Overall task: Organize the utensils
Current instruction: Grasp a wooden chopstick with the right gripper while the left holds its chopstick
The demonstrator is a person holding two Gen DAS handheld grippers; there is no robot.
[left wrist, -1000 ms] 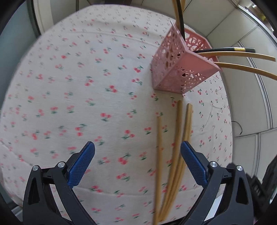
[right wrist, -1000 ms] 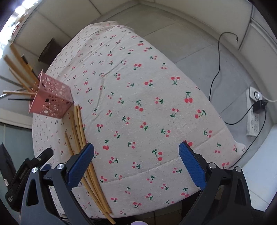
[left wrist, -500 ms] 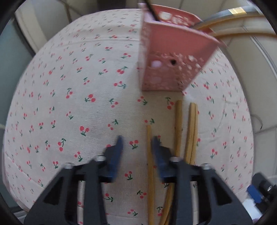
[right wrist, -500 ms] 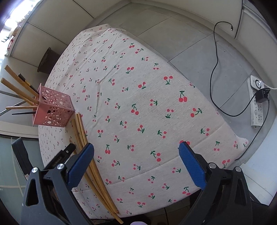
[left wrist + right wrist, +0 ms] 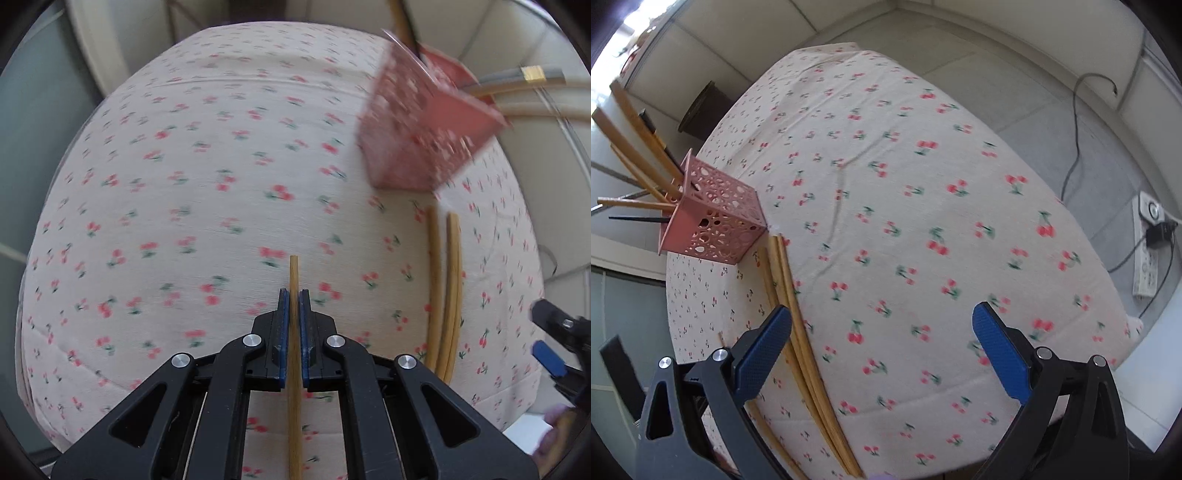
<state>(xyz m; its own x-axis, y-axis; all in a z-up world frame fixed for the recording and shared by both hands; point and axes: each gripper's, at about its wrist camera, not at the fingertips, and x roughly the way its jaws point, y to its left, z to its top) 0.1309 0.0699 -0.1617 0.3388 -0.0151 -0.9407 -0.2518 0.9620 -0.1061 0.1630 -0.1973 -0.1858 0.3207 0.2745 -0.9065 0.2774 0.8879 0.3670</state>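
Left gripper (image 5: 294,295), nearest the lens: jaws clamped on one wooden chopstick (image 5: 294,271), its tip projecting just past the blue pads; its rear runs out of the bottom of the frame. Right gripper (image 5: 882,325): jaws spread wide, holding nothing. Loose chopsticks (image 5: 783,273) lie side by side on the table (image 5: 923,166); the left wrist view resolves two or three, the right wrist view three or four, their near ends hidden behind a jaw. Beyond them, touching their far tips, a pink perforated holder (image 5: 716,218), blurred in the left wrist view, carries about six sticks, wooden and black, some cut off.
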